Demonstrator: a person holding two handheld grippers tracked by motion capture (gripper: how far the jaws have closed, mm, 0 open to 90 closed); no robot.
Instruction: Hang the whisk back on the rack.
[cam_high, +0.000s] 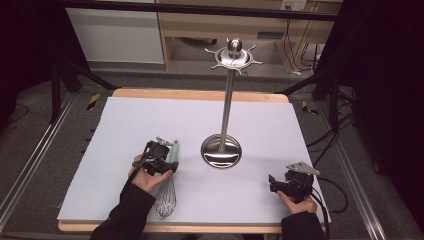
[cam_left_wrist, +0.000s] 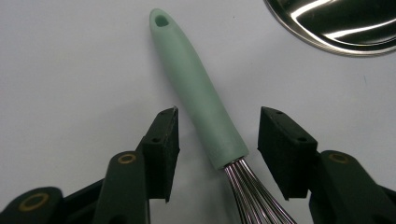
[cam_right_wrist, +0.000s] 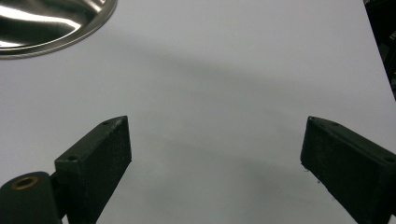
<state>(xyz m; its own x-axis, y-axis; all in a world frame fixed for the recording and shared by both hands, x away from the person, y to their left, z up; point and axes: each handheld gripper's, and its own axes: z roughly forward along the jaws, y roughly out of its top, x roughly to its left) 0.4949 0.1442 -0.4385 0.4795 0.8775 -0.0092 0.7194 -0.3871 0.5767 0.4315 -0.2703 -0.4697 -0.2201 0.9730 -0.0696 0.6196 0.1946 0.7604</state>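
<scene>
surface (cam_high: 125, 130): white sheet over a wooden top; wood strip shows along the far and near edges.
open room: far-left half of the sheet is bare; wide bare stretch between stand base and right gripper; bare strip left of the left hand.
edges: whisk wires end close to the near edge; right gripper sits near the right-near corner; stand base is well in from every edge.
whisk (cam_high: 169, 180): lies flat at left-centre, mint handle (cam_left_wrist: 198, 93) pointing away from the person, wire head toward the near edge.
handle detail: hang hole at the far tip; wires leave the handle right between the jaws in the left gripper view.
left gripper (cam_high: 162, 156): over the handle, held in the left hand (cam_high: 147, 177).
left jaws: part-open, one on each side of the handle's lower end; gap shows on both sides, pads not touching it.
stand (cam_high: 227, 100): steel pole upright on a round base (cam_high: 221, 151), ball and hook ring at the top.
stand vs whisk: base is just right of the handle, apart from it; base rim shows at top right in the left gripper view (cam_left_wrist: 336, 28).
containers: base is a shallow shiny dish shape, nothing lying in it but the pole foot; nothing hangs from the hooks.
right gripper (cam_high: 292, 182): resting low at near right, in the right hand (cam_high: 300, 204), well apart from the whisk.
right jaws: wide open, only bare sheet between them; base rim at upper left in the right gripper view (cam_right_wrist: 51, 23).
surroundings: dark frame rails at both sides, cables on the floor at right.
</scene>
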